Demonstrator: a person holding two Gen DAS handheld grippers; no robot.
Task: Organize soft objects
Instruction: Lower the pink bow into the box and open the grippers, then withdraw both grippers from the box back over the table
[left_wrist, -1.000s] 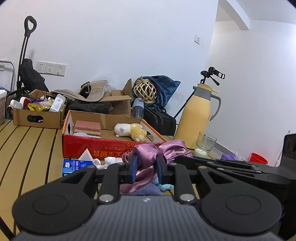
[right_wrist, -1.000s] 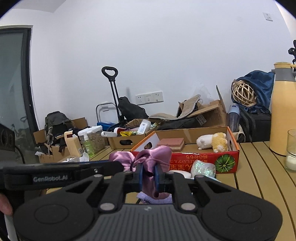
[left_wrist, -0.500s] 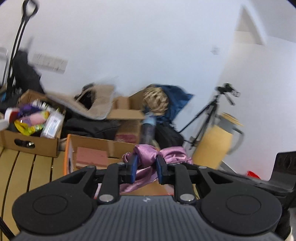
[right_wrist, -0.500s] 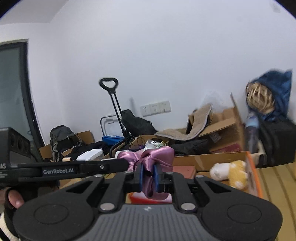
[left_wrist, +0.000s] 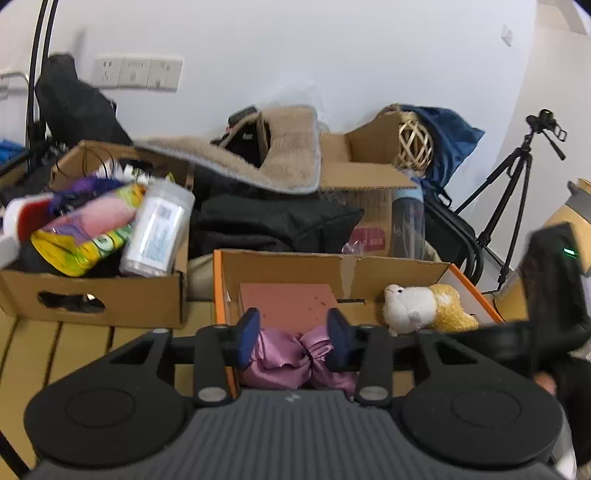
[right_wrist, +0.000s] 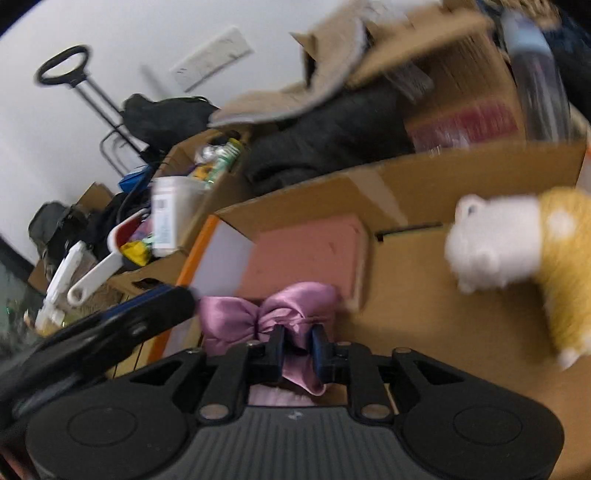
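Observation:
A purple satin cloth hangs low inside the orange-edged cardboard box. My left gripper is open, its fingers apart on either side of the cloth. My right gripper is shut on the same cloth and holds it just over the box floor. In the box lie a pink sponge block, also in the right wrist view, and a white and yellow plush toy, also in the right wrist view. The left gripper's arm shows at the right view's left.
A cardboard box of bottles and packets stands left of the orange-edged box on the wooden slat table. Behind are dark bags, a beige mat, a water bottle, a tripod and the white wall.
Both grippers carried the purple cloth forward and down into the orange-edged box. My left gripper has opened and let go of it. My right gripper still grips it.

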